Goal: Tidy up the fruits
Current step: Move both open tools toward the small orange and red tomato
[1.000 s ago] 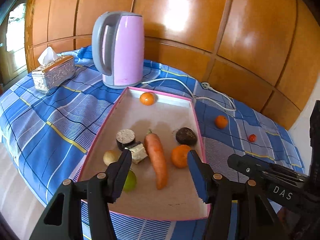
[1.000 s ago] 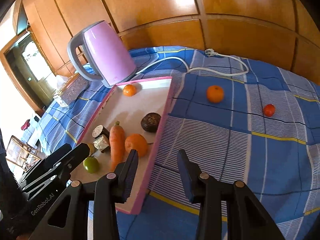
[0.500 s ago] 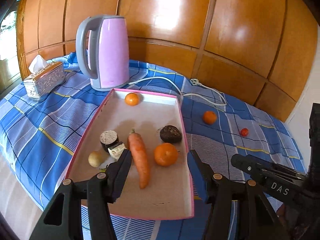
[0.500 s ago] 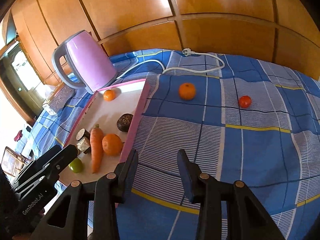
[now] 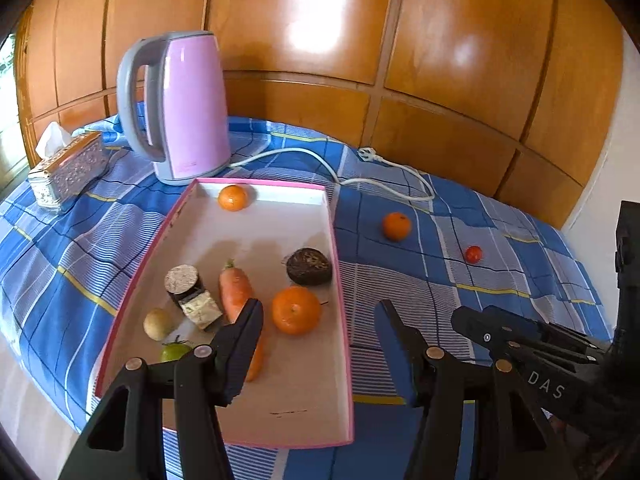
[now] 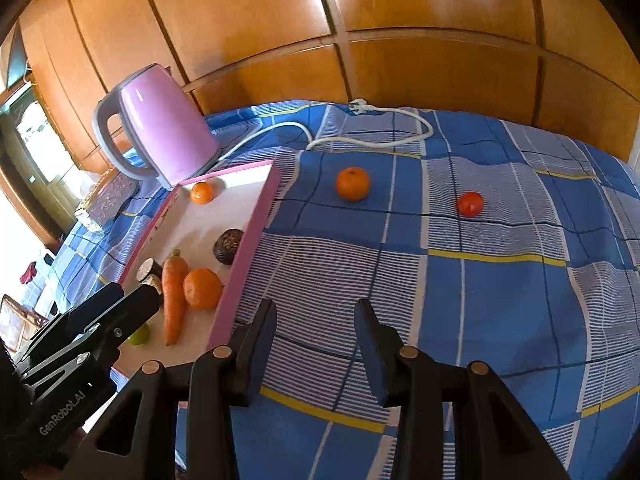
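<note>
A pink-rimmed white tray (image 5: 338, 280) (image 6: 256, 224) lies on the blue plaid cloth. It holds two oranges (image 5: 296, 310) (image 5: 233, 197), a carrot (image 5: 235, 292), a dark round fruit (image 5: 309, 266), a small green fruit (image 5: 174, 352) and other pieces. On the cloth to the right of the tray lie a loose orange (image 5: 396, 225) (image 6: 352, 184) and a small red tomato (image 5: 473, 254) (image 6: 470, 204). My left gripper (image 5: 320, 322) is open and empty above the tray's near right edge. My right gripper (image 6: 316, 320) is open and empty over the cloth, short of the loose orange.
A pink electric kettle (image 5: 180, 108) (image 6: 156, 128) stands behind the tray, its white cord (image 5: 360, 176) (image 6: 372, 140) trailing across the cloth. A silver tissue box (image 5: 66, 170) sits far left. Wooden wall panels (image 5: 360, 40) close the back.
Both grippers have swung to the right. In the right wrist view the loose orange and tomato have shifted toward the centre and grown nearer. Both grippers stay open.
</note>
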`<state>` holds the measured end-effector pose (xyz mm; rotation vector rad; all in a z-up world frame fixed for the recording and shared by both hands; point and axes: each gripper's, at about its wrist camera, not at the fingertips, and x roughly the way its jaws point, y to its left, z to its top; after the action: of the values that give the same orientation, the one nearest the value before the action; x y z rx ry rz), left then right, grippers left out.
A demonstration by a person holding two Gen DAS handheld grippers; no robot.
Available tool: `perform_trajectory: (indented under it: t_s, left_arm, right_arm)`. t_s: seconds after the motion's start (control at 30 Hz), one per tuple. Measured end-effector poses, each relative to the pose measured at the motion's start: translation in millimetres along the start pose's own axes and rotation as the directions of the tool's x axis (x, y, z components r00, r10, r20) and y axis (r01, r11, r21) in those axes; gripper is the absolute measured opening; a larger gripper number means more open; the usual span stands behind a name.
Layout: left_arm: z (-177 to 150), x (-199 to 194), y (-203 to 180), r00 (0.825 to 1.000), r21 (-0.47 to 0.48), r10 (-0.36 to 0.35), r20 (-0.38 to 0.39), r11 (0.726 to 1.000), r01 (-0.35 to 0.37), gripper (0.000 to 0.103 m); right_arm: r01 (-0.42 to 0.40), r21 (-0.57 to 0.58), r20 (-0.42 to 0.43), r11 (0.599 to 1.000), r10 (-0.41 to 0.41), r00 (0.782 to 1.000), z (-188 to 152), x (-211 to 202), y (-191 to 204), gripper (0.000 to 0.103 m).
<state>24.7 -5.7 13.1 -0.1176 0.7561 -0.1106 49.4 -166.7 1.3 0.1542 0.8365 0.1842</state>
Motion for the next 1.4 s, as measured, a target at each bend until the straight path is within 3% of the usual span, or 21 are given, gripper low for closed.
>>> perform_trajectory:
  t_s: [0.97, 1.4]
  left_arm:
    - [17, 60, -58, 0.995, 0.081, -0.049, -0.082, 0.995, 0.056, 0.058]
    - [32, 100, -80, 0.993, 0.113, -0.051, -0.110, 0.992, 0.063, 0.058]
  right_arm:
    - [0.142, 0.145, -0.025, 0.979, -0.140, 0.990, 3, 14, -81, 0.041]
    - [0.189, 0.171, -0.018, 0.967, -0.188, 0.982, 29, 33, -114, 0.041]
